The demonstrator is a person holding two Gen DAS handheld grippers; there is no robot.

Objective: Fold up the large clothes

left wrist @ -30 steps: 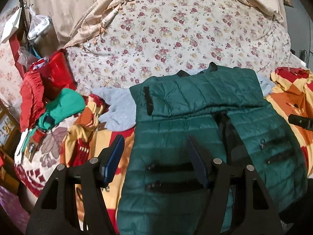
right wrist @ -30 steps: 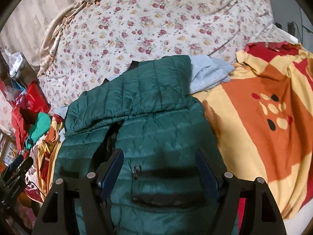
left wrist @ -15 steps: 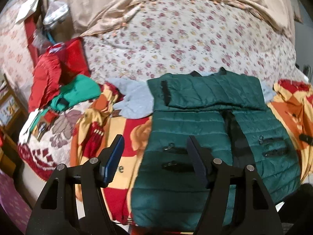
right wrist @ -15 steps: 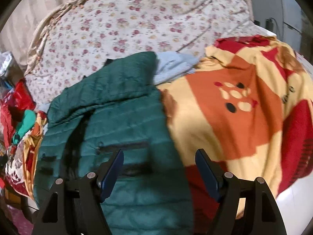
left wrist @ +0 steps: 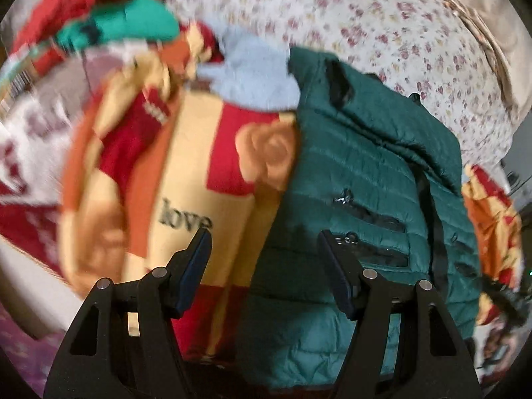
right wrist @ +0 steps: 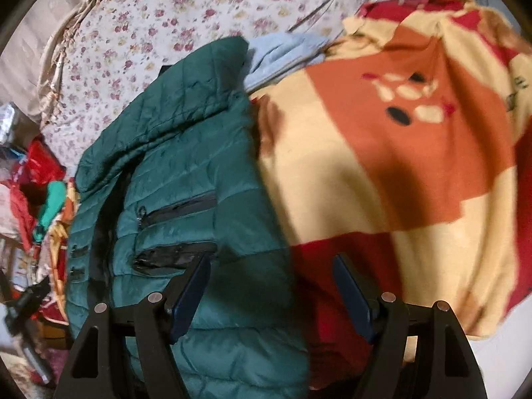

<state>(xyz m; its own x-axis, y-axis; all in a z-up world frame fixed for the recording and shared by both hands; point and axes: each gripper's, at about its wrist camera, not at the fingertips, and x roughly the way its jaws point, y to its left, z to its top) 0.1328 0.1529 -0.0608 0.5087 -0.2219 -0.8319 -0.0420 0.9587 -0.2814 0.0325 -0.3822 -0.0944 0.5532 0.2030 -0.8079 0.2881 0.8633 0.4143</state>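
A dark green quilted jacket point(left wrist: 359, 173) lies spread on the bed with its front up, its upper part folded down and black zip pockets showing. In the right wrist view the same jacket point(right wrist: 186, 173) fills the left half. My left gripper point(left wrist: 264, 242) stands open over the jacket's left edge, where it meets the blanket. My right gripper point(right wrist: 271, 266) is open above the jacket's right edge. Nothing is between the fingers of either gripper.
An orange, red and cream blanket point(left wrist: 186, 173) with the word "love" lies under the jacket and spreads right point(right wrist: 399, 153). A light blue garment point(left wrist: 252, 76) sits behind it. A floral sheet point(right wrist: 173, 16) covers the far bed. Red and green clothes point(left wrist: 109, 10) pile at left.
Both grippers have sunk toward the bed and spread apart, the left to the jacket's left edge with a roll, the right to its right edge. Both stayed open.
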